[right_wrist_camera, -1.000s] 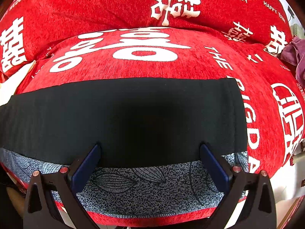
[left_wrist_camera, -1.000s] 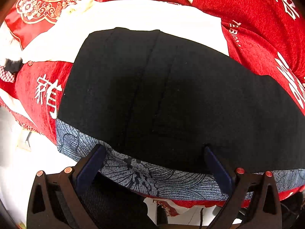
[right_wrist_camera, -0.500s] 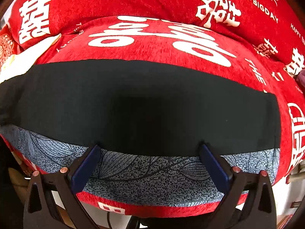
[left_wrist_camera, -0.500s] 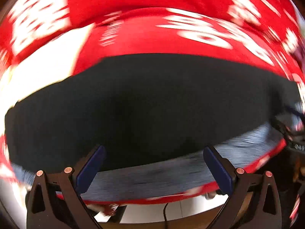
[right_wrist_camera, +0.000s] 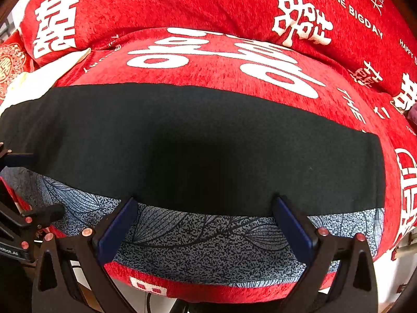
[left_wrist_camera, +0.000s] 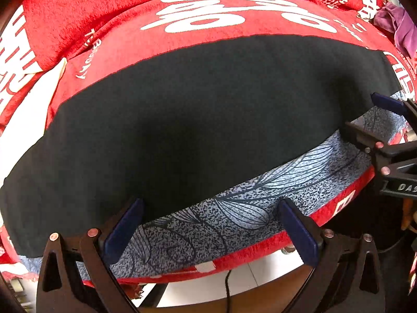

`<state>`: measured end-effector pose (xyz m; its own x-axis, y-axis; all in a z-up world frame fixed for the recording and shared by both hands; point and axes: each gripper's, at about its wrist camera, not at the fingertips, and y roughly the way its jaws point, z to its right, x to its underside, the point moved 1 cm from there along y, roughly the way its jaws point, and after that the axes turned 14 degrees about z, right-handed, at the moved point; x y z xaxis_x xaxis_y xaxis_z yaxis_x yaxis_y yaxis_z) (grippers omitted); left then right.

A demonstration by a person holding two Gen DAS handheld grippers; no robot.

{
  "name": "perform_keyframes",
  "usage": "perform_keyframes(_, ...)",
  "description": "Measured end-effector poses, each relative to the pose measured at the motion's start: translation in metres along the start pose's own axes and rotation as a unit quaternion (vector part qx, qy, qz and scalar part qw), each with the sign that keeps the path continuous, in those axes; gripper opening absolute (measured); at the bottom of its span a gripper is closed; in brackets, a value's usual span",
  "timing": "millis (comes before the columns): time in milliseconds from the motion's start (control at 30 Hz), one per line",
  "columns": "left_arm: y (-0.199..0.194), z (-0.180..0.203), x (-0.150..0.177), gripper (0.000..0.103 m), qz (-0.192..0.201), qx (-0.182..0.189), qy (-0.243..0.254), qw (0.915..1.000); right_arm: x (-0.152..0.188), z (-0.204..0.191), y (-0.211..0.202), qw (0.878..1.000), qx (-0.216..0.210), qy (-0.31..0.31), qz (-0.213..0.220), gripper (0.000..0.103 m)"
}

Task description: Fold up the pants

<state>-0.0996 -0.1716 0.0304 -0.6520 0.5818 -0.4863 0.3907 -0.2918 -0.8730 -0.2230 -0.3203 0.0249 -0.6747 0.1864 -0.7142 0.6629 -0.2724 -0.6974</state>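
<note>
Pants (left_wrist_camera: 198,120), black, lie flat in a long band across red sofa cushion (right_wrist_camera: 221,60). Left tongs (left_wrist_camera: 211,224) and right tongs (right_wrist_camera: 206,221) both spread wide, empty, at near edge. Next fold needs an end gripped, probably.

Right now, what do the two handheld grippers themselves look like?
Both look alike. The left gripper has a black frame of angular struts with triangular cut-outs, copper-coloured rivets at the joints, and two flat fingers faced with dark blue pads. The right gripper matches it. In the left view, partial white lettering shows on the right gripper's black body. No hands or sleeves are visible.
</note>
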Motion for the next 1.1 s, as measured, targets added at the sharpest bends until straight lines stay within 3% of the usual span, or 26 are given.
perform_keyframes(133,-0.009,0.012,-0.026,0.103,0.026,0.010,-0.030,0.9992,0.000,0.000,0.000,1.000,-0.002,-0.001,0.002,0.103)
perform_keyframes(267,0.027,0.018,-0.027,0.103,-0.029,-0.008,-0.044,0.9986,-0.004,0.014,-0.012,1.000,0.006,0.020,0.000,0.103)
perform_keyframes(300,0.024,0.020,-0.028,0.103,-0.013,-0.014,-0.045,0.9988,-0.004,0.025,-0.018,0.999,0.009,0.037,0.007,0.103)
perform_keyframes(500,0.015,0.024,-0.041,0.103,-0.004,-0.009,-0.055,0.9985,0.013,0.104,-0.045,0.990,0.055,0.128,0.004,0.103)
perform_keyframes(600,0.006,0.048,-0.056,0.103,0.017,0.006,-0.030,0.9994,0.027,0.135,-0.062,0.984,0.073,0.161,0.012,0.103)
perform_keyframes(733,0.022,0.071,-0.078,0.103,0.015,0.012,-0.015,0.9997,0.022,0.148,-0.078,0.975,0.004,0.214,0.063,0.103)
perform_keyframes(833,0.033,0.093,-0.089,0.103,0.011,0.015,-0.010,0.9998,0.008,0.128,-0.070,0.985,-0.016,0.154,0.073,0.103)
perform_keyframes(867,0.042,0.096,-0.092,0.103,0.003,0.010,-0.004,0.9999,0.008,0.124,-0.064,0.987,-0.018,0.144,0.066,0.103)
perform_keyframes(1000,0.050,0.096,-0.098,0.103,-0.016,0.003,-0.006,0.9999,0.034,0.122,-0.017,0.987,-0.009,0.153,-0.058,0.103)
perform_keyframes(1100,0.033,0.096,-0.104,0.103,0.014,0.012,-0.011,0.9998,0.041,0.126,-0.037,0.986,-0.018,0.166,-0.015,0.103)
